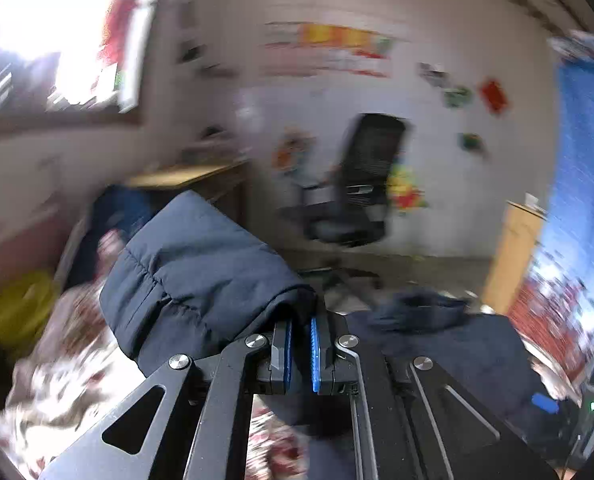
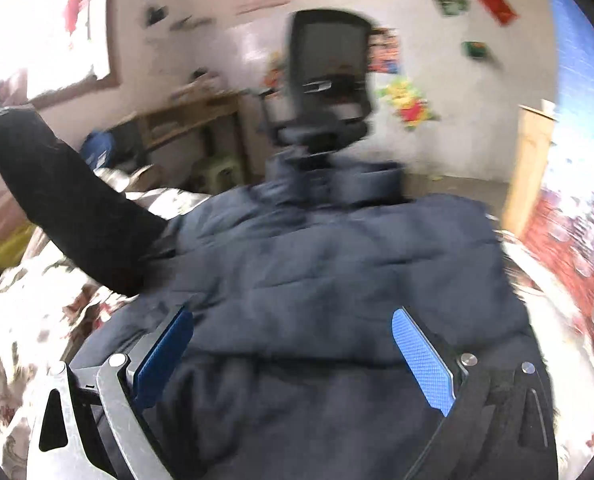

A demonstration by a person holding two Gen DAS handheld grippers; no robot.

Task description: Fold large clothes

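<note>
Navy quilted fabric fills both views: the padded jacket lies spread on the bed, over its flowered bedcover, collar toward the office chair. My left hand-held gripper has its blue pads almost pressed together and pinches the end of the sleeve, which is raised clear of the bed. My right hand-held gripper is spread wide above the jacket body, and I cannot see its pads press on anything. I judge the jacket soft, puffy and rather light, but its smooth shell may slip. I think a seam, cuff or hem gives a better hold than the thick padding.
</note>
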